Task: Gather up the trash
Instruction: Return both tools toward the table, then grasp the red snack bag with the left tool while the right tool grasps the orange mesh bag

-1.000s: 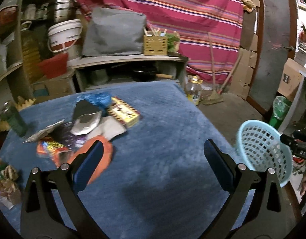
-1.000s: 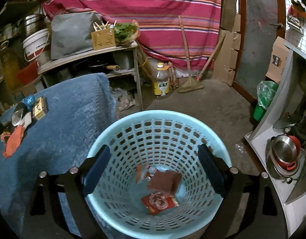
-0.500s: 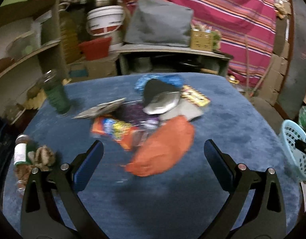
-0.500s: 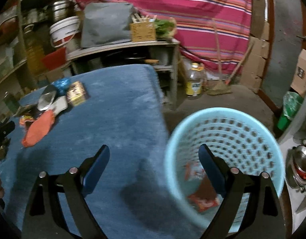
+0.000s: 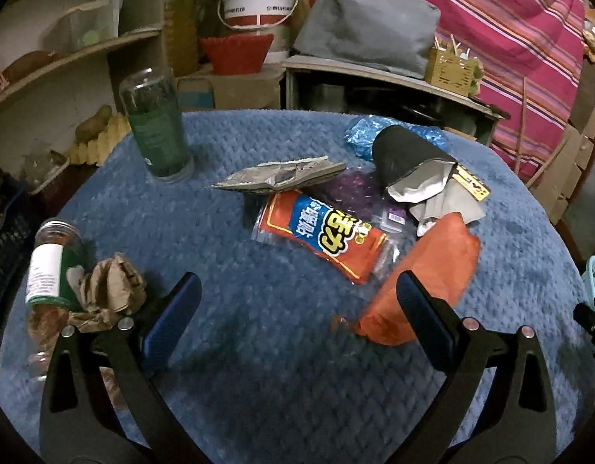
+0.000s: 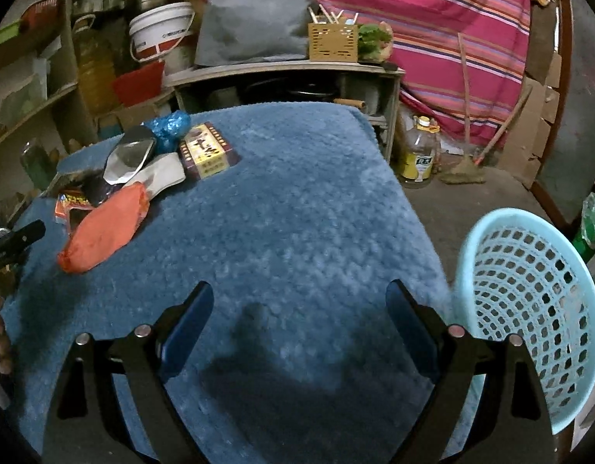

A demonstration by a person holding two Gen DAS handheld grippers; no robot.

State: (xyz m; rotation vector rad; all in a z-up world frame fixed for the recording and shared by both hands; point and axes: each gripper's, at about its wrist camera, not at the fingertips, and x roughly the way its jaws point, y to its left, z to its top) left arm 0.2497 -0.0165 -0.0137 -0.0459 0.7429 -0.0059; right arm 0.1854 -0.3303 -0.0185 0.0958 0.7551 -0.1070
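Most of the collecting is still waiting to be done, judging by the heap lying on the blue tablecloth (image 5: 259, 367). The left gripper (image 5: 297, 309) is hovering released over the cloth, its jaws standing wide apart and holding nothing, with the orange wrapper (image 5: 425, 282) lying just beside its right finger. Beyond the orange wrapper, the printed snack packet (image 5: 324, 232) is overlapping a purple packet (image 5: 355, 189), and a crumpled silver wrapper (image 5: 282, 178) is lying farther back. Right of that silver wrapper, a black foil bag (image 5: 406, 158) is gaping open in front of a blue plastic bag (image 5: 359, 133), with a yellow box (image 6: 206, 150) just beside them. Well to the left of the orange wrapper, crumpled brown paper (image 5: 111, 286) is touching a labelled jar (image 5: 50, 266), and a green bottle (image 5: 156, 123) is standing upright farther back.

The right gripper (image 6: 299, 321) is also hanging released and empty above bare cloth. The light blue basket (image 6: 529, 309) is sitting just off the cloth's edge, right of that gripper; its bottom is hidden here, so I cannot tell what is lying in it. At least 7 pieces are remaining, probably starting with the orange wrapper
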